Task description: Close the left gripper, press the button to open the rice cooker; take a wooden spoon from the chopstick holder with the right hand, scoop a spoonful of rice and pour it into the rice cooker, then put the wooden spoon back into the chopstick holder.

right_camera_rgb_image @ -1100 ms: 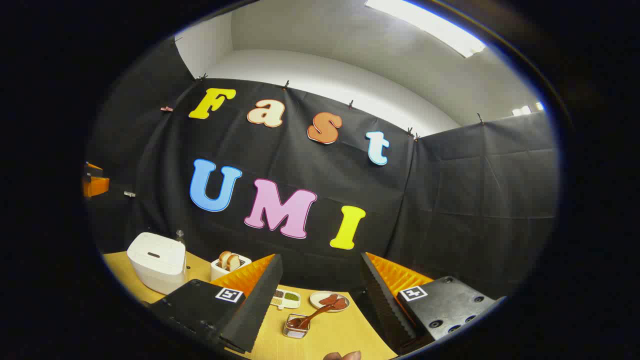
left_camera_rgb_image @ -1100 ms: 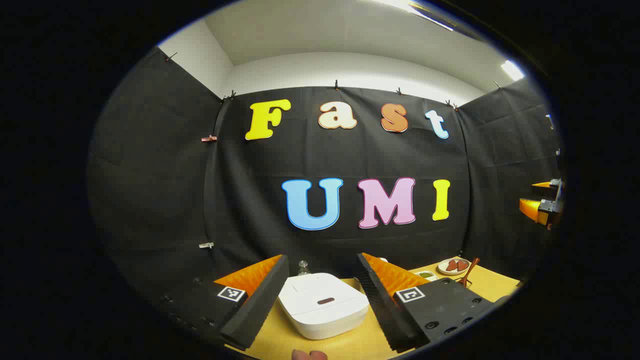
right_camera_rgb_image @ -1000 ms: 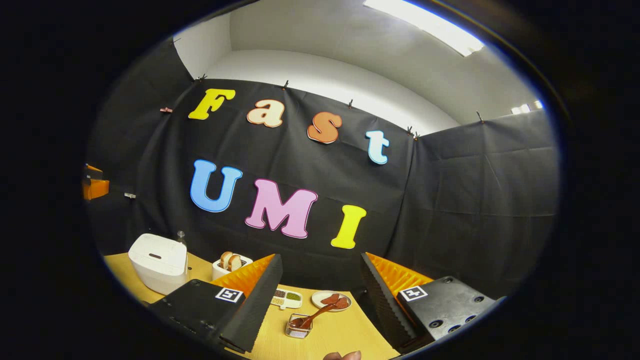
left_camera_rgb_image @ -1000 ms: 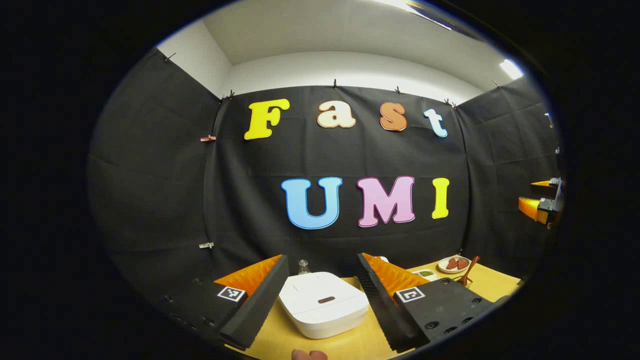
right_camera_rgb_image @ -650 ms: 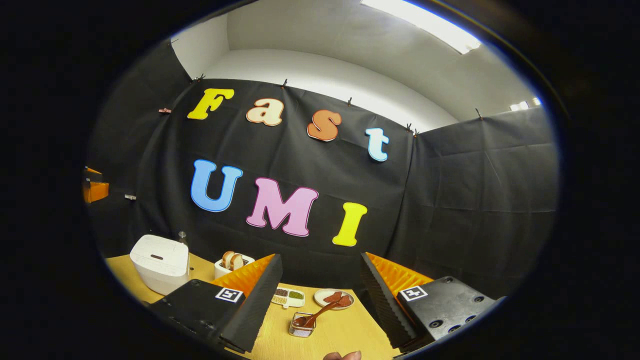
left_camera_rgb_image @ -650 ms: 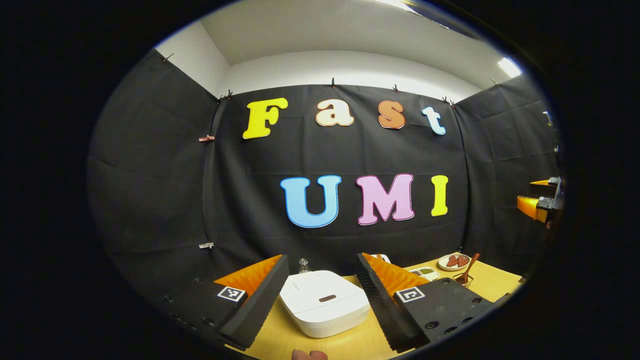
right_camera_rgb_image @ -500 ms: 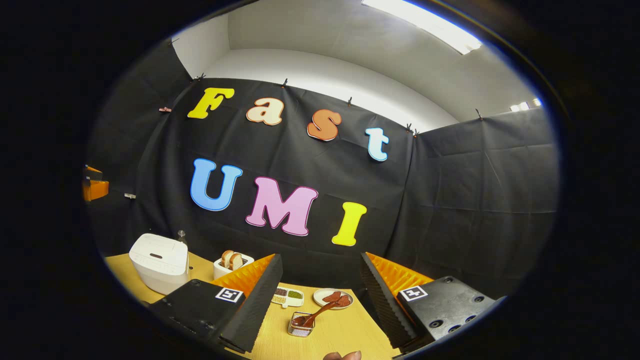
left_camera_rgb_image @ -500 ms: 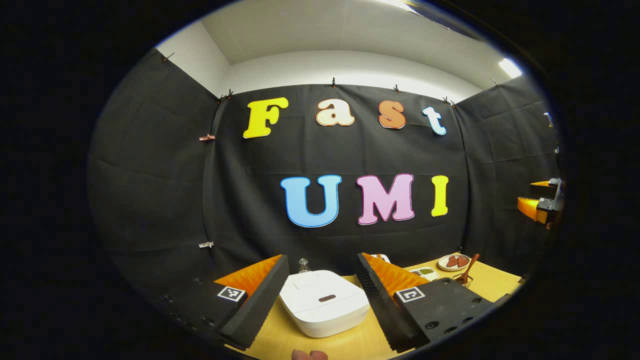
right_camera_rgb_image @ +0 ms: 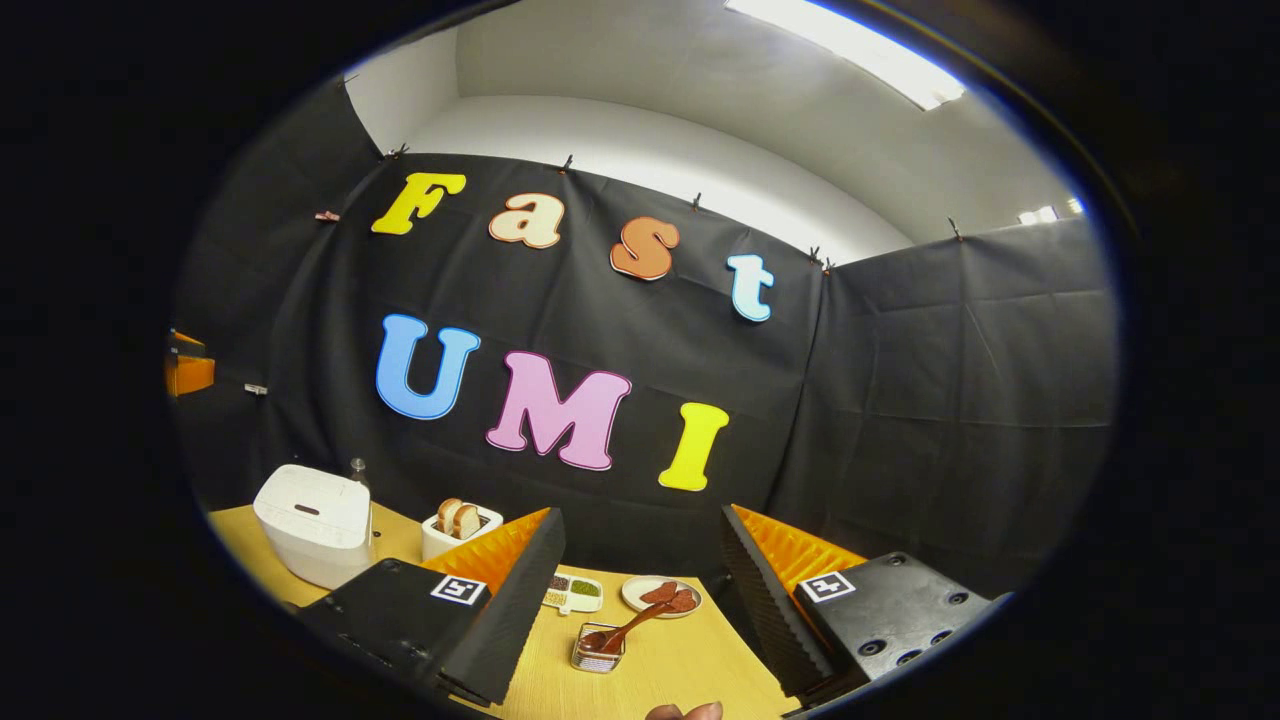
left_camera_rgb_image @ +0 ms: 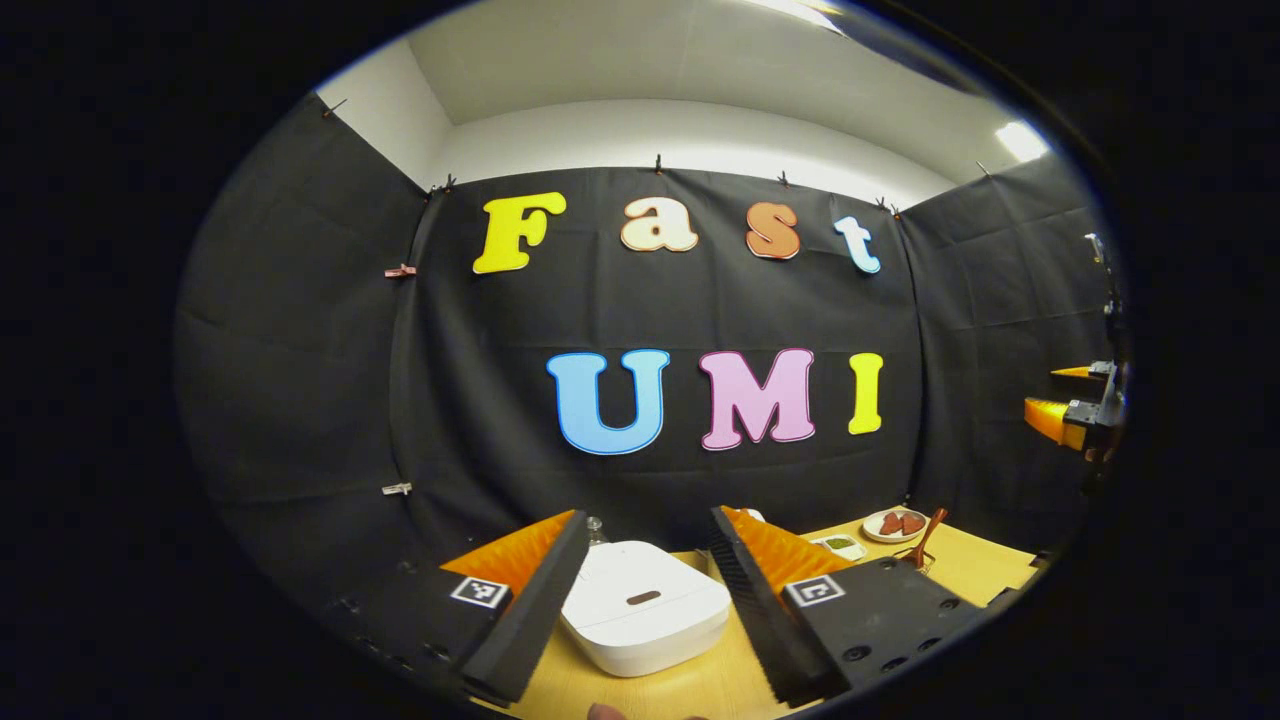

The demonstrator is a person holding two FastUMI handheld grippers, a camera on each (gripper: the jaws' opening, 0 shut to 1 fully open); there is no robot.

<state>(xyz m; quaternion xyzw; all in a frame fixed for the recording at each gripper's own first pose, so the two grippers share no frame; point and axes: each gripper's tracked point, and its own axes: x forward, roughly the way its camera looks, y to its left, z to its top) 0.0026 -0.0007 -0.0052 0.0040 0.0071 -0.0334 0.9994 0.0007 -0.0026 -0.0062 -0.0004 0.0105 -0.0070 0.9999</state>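
Left gripper view looked along the left hand-held gripper, whose fingers stood spread wide and empty, framing the white rice cooker on the yellow surface below. The cooker's lid was down and its dark oval button sat between the two fingers' lines of sight. The first step seemed not yet begun: the fingers would need to be brought together, then the joined tips lowered squarely onto the button, pressing straight down so the light cooker did not skid.

Right gripper view showed the right hand-held gripper likewise released and holding nothing, well above the surface. Between its fingers lay a small clear chopstick holder with the wooden spoon leaning out of it to the right, a plate of reddish pieces just behind, a divided tray beside that, and a toaster with bread farther left.

Which container held the rice was too small to make out. How deep the spoon sat in the holder could not be told, and the cooker's hinge side was hidden.
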